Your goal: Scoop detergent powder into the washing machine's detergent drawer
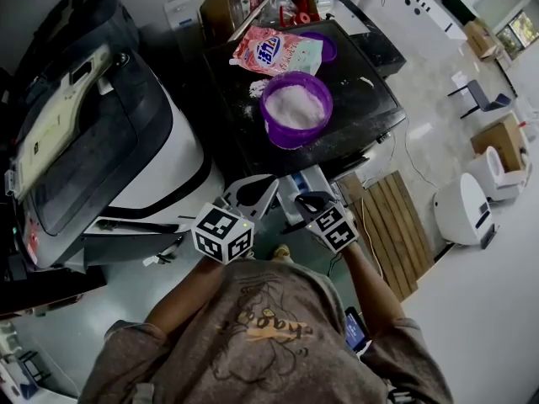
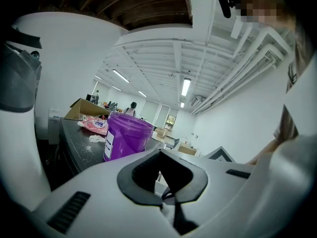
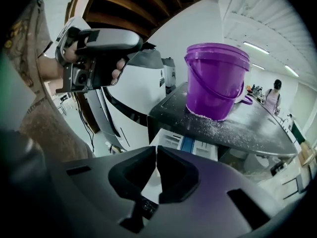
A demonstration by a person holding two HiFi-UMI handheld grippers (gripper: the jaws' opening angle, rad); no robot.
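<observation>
A purple bucket (image 1: 295, 108) (image 2: 126, 135) (image 3: 218, 83) full of white powder stands on the black top of a machine (image 1: 362, 116). Below that top's front edge a white detergent drawer (image 3: 190, 144) (image 1: 305, 178) with a blue insert stands pulled out. My left gripper (image 1: 251, 194) (image 2: 159, 155) hovers just left of the drawer, its tips meeting with nothing seen between them. My right gripper (image 1: 307, 200) (image 3: 156, 150) is shut above the drawer and tilted down toward it, and I see nothing in it. No scoop shows in any view.
A pink detergent bag (image 1: 276, 53) (image 2: 94, 125) and a purple lid (image 1: 324, 47) lie behind the bucket, with spilled powder (image 3: 233, 125) around it. A white front-loading washer (image 1: 101, 141) stands to the left. A wooden pallet (image 1: 396, 230) lies on the floor at right, and a cardboard box (image 1: 253, 2) sits at the back.
</observation>
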